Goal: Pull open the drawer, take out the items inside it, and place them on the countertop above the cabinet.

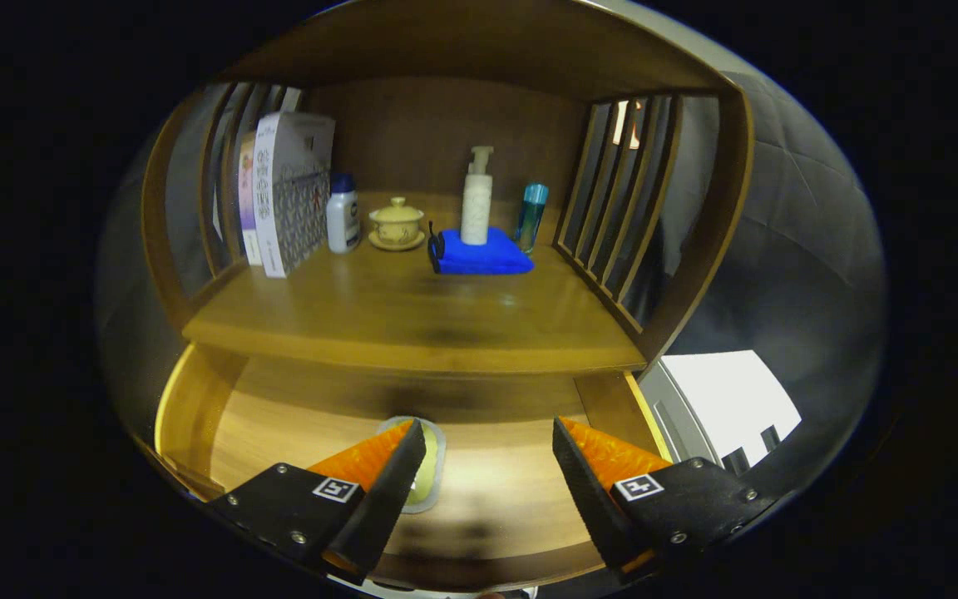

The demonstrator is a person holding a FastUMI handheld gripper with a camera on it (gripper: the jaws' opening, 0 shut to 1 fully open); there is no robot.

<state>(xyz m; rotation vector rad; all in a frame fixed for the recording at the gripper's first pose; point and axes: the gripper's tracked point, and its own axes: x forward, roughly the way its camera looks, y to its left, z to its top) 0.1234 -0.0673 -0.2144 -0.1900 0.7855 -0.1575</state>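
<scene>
Hovering wide open and empty over the open drawer, gripper: shift left to straddle the pale item beside the left finger, then close squarely before lifting to the countertop.

From my remote seat, the pale flat item in the drawer sits mostly hidden behind the left finger; I can't tell what it is. The drawer's rear runs under the countertop, out of sight. Print on the boxes is too small to read. Wood grain below looks smeared.
</scene>
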